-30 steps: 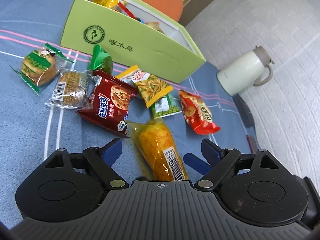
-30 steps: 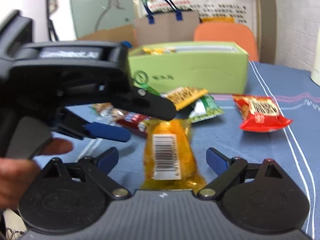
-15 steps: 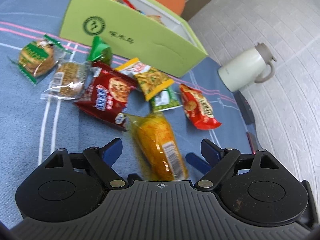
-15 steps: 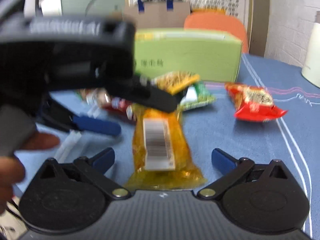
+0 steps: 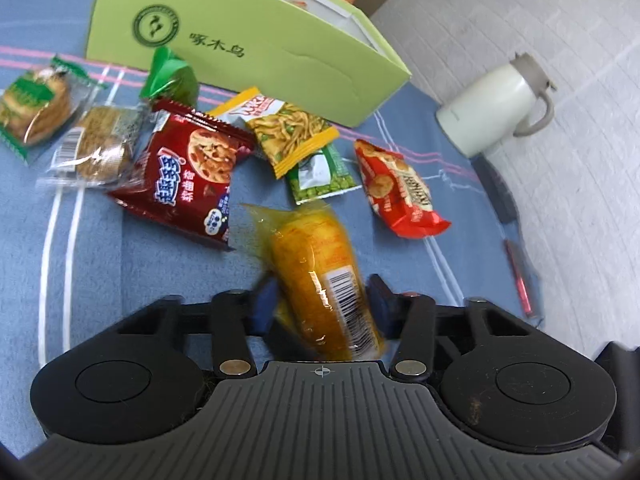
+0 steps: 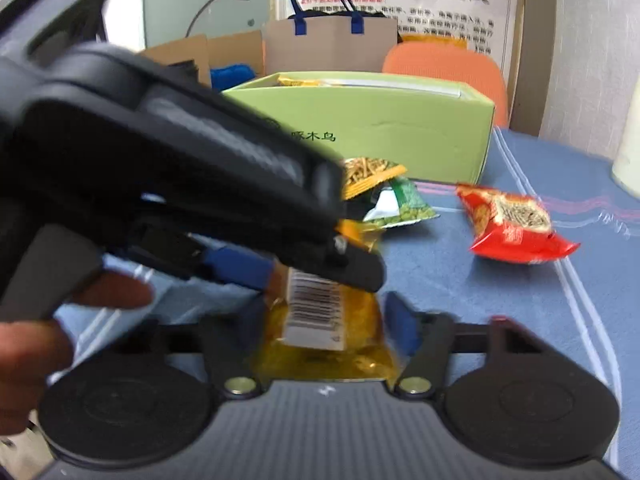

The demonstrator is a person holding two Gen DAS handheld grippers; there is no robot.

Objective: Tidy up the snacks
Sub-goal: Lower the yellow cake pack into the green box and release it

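Observation:
A yellow-orange snack packet with a barcode (image 5: 320, 276) lies on the blue tablecloth. My left gripper (image 5: 324, 304) is shut on its near end. In the right wrist view my right gripper (image 6: 328, 320) is also shut on the same packet (image 6: 320, 320), with the left gripper's body (image 6: 180, 184) crossing above it. A light green box (image 5: 248, 40) holding several snacks stands behind. Loose on the cloth are a dark red cookie bag (image 5: 188, 176), a yellow noodle packet (image 5: 288, 132), a green pea packet (image 5: 320, 176) and a red packet (image 5: 400, 192).
Two clear-wrapped cakes (image 5: 96, 140) and a green packet (image 5: 168, 76) lie at the left. A white jug (image 5: 488, 108) stands at the table's right edge. An orange chair (image 6: 444, 68) and a paper bag (image 6: 328, 44) are behind the box.
Both grippers have gone from open to shut around the yellow-orange packet. The left gripper has moved forward over it.

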